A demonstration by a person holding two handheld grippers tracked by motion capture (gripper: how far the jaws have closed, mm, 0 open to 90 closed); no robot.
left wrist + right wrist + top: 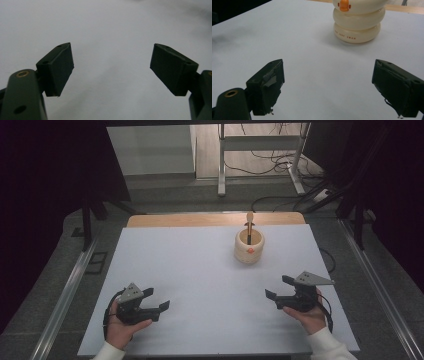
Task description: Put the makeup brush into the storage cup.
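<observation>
A cream ribbed pot (249, 247) holding a wooden utensil (249, 223) stands far right of centre on the white desk (200, 270). Left tool (156, 300) and right tool (276, 288) rest near, jaws wide apart, empty. Cables (272, 162) trail across the grey floor (165, 190) beyond.

White sheet (200, 270) is covering the counter (215, 219), w/ a strip of bare wood showing at the far edge. Grey floor (165, 195) is running behind it, paler further back. Black cables (272, 162) are lying across the floor near a metal frame stand (260, 142). Dark curtains (45, 180) are hanging at both sides. Metal rails (65, 295) are flanking the counter.
</observation>
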